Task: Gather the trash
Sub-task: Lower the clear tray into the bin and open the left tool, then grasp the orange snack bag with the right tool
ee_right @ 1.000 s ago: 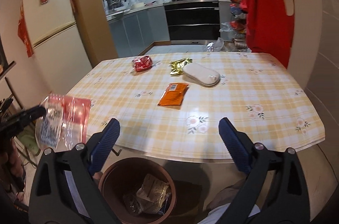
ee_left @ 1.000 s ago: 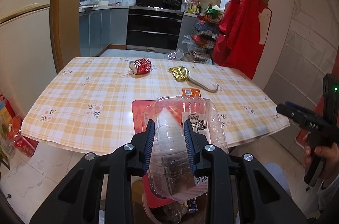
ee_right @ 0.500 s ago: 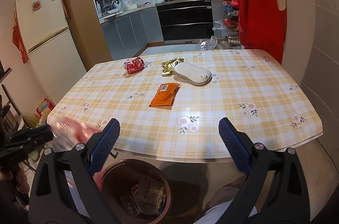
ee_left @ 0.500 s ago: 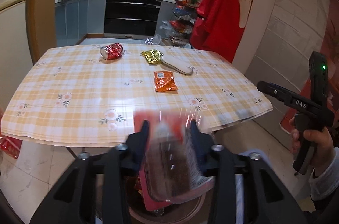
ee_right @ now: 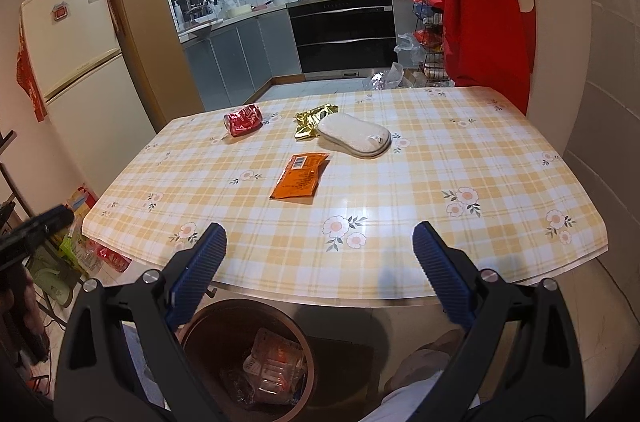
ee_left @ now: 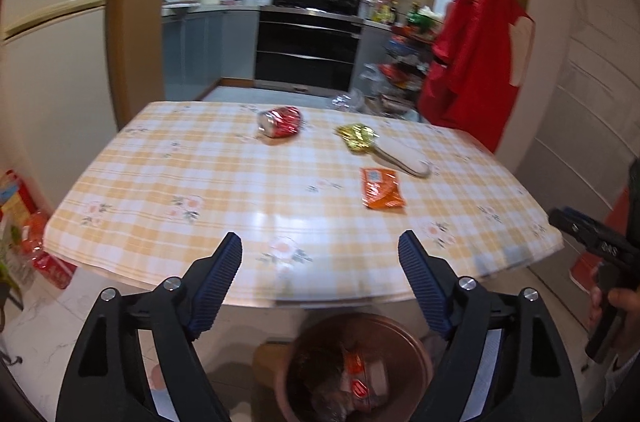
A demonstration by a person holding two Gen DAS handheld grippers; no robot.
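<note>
Trash remained on the desk [ee_right: 500, 182] with its yellow checked flowered cloth: a flat orange foil snack packet [ee_right: 301, 175] near the middle, a crumpled gold foil wrapper [ee_right: 310, 121] touching a pale oval cloth pad [ee_right: 356, 135], and a dented red drink can [ee_right: 243, 119] lying on its side farther back. The packet looked light, thin and slippery, probably best pinched at a raised edge; the can seemed light but stiff, apt to roll, best taken across its body. Both the left gripper [ee_left: 320, 264] and the right gripper [ee_right: 320, 256] hovered with fingers spread wide, holding nothing, above a round brown bin [ee_right: 200, 326] on the floor containing crushed clear plastic. Its other contents were hard to make out, and the left view was blurred.
</note>
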